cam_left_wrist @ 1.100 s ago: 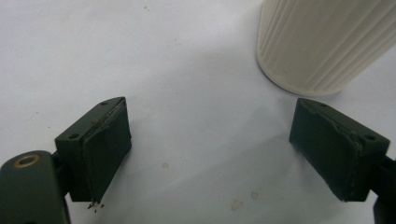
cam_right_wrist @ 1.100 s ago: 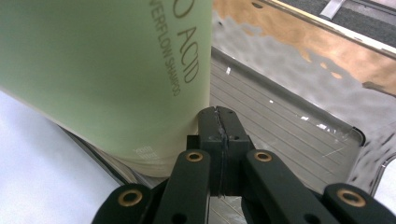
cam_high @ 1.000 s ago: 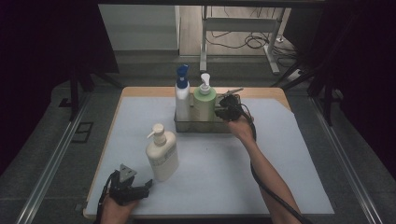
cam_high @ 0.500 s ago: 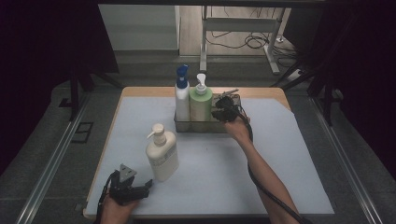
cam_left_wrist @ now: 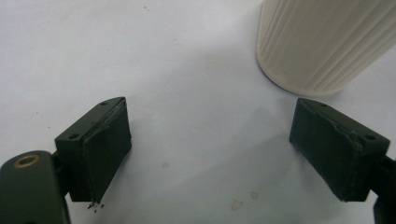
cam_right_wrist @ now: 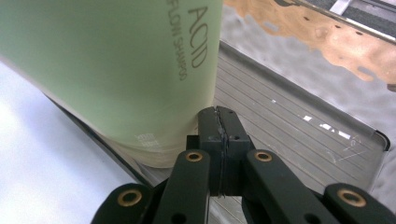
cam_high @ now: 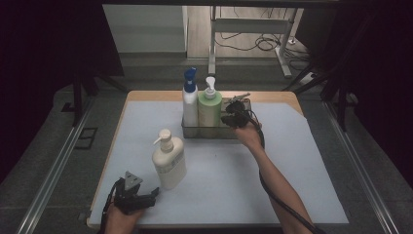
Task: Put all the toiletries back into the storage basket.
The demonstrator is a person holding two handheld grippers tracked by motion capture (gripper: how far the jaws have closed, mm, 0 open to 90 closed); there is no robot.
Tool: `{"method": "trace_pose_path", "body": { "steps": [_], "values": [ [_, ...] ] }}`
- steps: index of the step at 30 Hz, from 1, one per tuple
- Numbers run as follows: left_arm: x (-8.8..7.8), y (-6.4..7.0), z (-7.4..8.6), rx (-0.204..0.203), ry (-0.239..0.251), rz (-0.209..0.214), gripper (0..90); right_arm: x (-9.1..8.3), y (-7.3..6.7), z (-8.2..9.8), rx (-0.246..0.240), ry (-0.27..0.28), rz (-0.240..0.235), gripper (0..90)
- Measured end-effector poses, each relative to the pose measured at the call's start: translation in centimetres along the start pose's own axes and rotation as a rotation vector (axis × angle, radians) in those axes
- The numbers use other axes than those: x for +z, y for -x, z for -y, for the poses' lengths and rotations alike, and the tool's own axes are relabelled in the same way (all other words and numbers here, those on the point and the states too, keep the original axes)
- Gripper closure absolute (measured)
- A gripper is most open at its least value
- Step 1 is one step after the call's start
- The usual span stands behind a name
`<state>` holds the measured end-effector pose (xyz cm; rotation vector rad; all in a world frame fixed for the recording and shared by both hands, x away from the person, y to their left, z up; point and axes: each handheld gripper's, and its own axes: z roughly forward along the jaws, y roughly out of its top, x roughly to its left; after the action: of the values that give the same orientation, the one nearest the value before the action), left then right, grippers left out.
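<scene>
A metal tray point(cam_high: 214, 132) at the back of the table holds a white bottle with a blue cap point(cam_high: 190, 100) and a green shampoo pump bottle point(cam_high: 210, 109), standing side by side. My right gripper point(cam_high: 229, 117) is shut and empty, its tips inside the tray right beside the green bottle point(cam_right_wrist: 107, 70); the shut tips point(cam_right_wrist: 218, 112) hang over the ribbed tray floor point(cam_right_wrist: 299, 126). A cream pump bottle point(cam_high: 169, 161) stands upright on the mat at front left. My left gripper point(cam_high: 150, 196) lies open just in front of it, the ribbed bottle base point(cam_left_wrist: 322, 42) beyond its right jaw, nothing between the jaws point(cam_left_wrist: 210, 116).
A white mat point(cam_high: 292, 161) covers the wooden table. The tray's right half is bare. Metal rails run along both sides of the table, and cables and a stand leg lie on the floor behind it.
The right gripper has shifted slightly left in the tray, and the green bottle has slid a little left toward the blue-capped bottle. The left gripper has stayed still.
</scene>
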<state>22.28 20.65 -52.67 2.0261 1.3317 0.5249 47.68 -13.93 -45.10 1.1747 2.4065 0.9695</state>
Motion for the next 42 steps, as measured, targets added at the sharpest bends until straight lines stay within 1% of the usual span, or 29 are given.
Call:
{"method": "trace_pose_path", "body": {
  "steps": [7,13,16,19,25,30,33,34,37,40,42],
  "values": [
    [0.0,0.0,0.0,0.0,0.0,0.0,12.4,-0.8,0.1,0.0,-0.002,0.02,-0.019,84.8],
    [0.0,0.0,0.0,-0.001,0.0,0.0,12.4,-1.8,-0.1,0.0,-0.027,0.029,-0.031,77.2],
    [0.0,0.0,0.0,0.0,0.0,-0.001,12.4,-2.3,-0.3,0.1,-0.034,0.036,-0.043,72.7],
    [0.0,0.0,0.0,-0.001,0.0,0.0,12.5,-2.8,-0.6,0.1,-0.042,0.043,-0.038,65.8],
    [0.0,0.0,0.0,-0.001,0.001,0.0,12.4,-3.8,-0.8,0.1,-0.053,0.048,-0.044,54.2],
    [0.0,0.0,0.0,-0.001,0.001,0.0,12.4,-4.7,-1.0,0.1,-0.06,0.042,-0.048,44.8],
    [0.0,0.0,0.0,-0.001,0.001,0.001,12.4,-5.1,-1.0,0.2,-0.075,0.04,-0.052,40.1],
    [0.0,0.0,0.0,-0.001,0.0,-0.001,12.4,-5.3,-1.1,0.3,-0.079,0.042,-0.048,37.1],
    [0.0,0.0,0.0,-0.001,0.0,0.0,12.4,-5.8,-1.3,0.5,-0.092,0.041,-0.064,34.5],
    [0.0,0.0,0.0,-0.001,0.0,0.0,12.4,-6.2,-1.5,0.7,-0.121,0.038,-0.062,31.5],
    [0.0,0.0,0.0,-0.001,-0.001,0.0,12.4,-6.5,-1.7,0.8,-0.123,0.035,-0.064,29.4]
  ]
}}
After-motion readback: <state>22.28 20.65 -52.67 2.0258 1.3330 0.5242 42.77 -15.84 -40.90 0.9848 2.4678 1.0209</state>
